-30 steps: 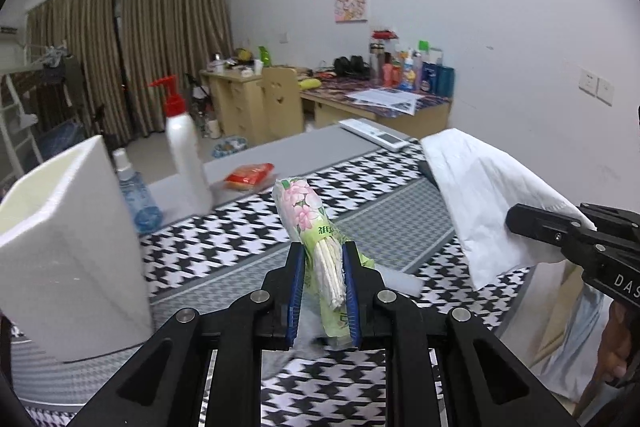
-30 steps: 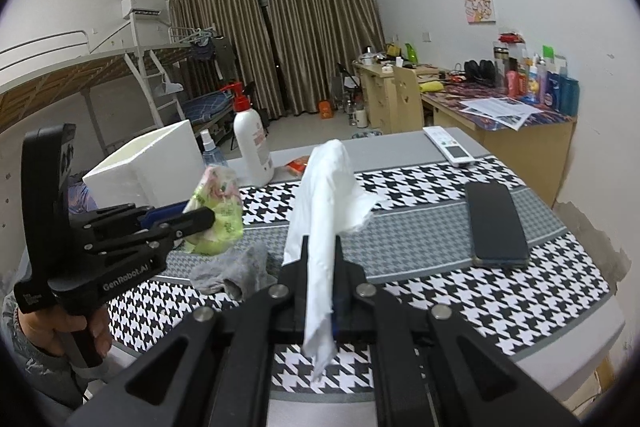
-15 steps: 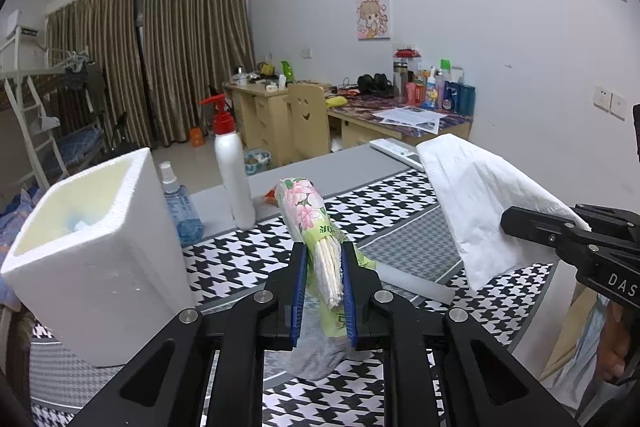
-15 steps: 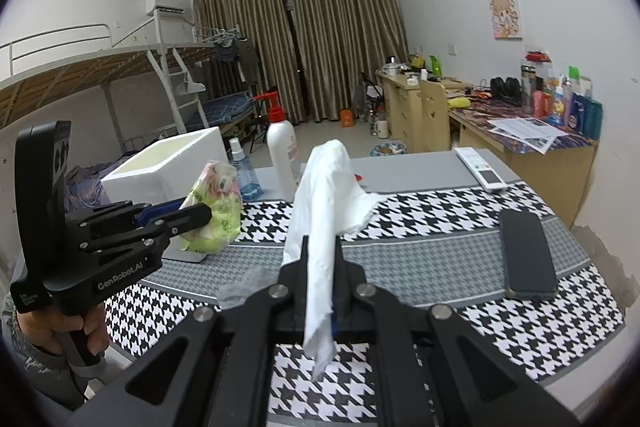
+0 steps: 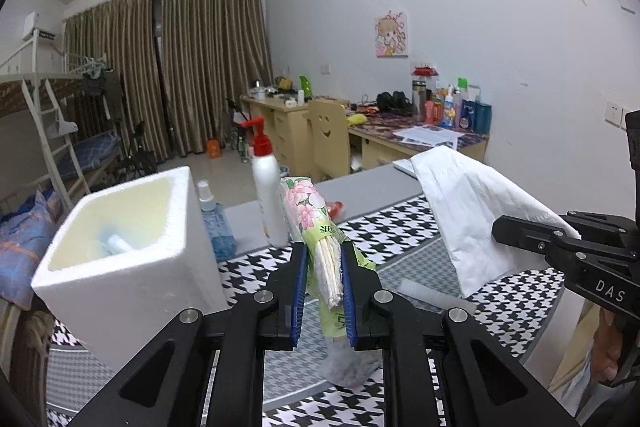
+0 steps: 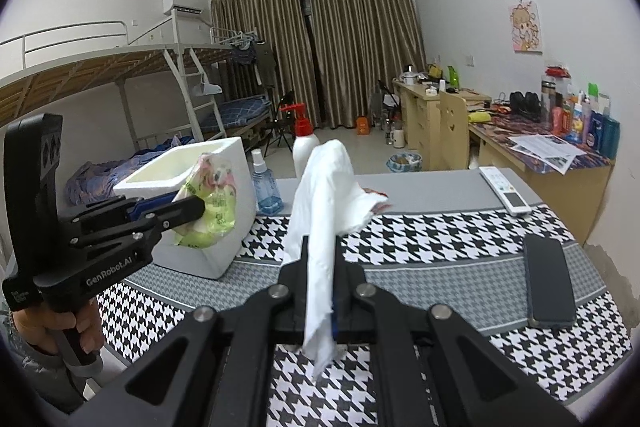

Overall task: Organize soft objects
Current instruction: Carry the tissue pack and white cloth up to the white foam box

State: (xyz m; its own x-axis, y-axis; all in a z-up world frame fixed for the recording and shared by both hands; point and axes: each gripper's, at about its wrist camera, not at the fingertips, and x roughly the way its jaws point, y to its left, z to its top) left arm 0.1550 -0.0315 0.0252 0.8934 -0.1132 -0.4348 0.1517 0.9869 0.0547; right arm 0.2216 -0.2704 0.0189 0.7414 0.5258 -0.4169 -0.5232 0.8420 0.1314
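Note:
My left gripper (image 5: 324, 267) is shut on a green flowered tissue pack (image 5: 308, 211), held up above the houndstooth table. In the right wrist view the same tissue pack (image 6: 210, 203) hangs in the left gripper (image 6: 192, 209) beside the white foam box (image 6: 192, 179). My right gripper (image 6: 320, 259) is shut on a white cloth (image 6: 326, 187) that stands up between its jaws. That white cloth (image 5: 472, 215) also shows in the left wrist view, held by the right gripper (image 5: 504, 227). The foam box (image 5: 120, 251) stands open-topped at the left with something pale blue inside.
A pump bottle (image 5: 266, 187) and a blue spray bottle (image 5: 214, 223) stand behind the box. A grey rag (image 5: 348, 367) lies under the left gripper. A dark phone (image 6: 548, 283) and a remote (image 6: 506, 189) lie at the table's right. Desks and a bunk bed are behind.
Both grippers have risen and drawn back with their loads still held. The foam box now shows its open top, and the tissue pack sits closer to it.

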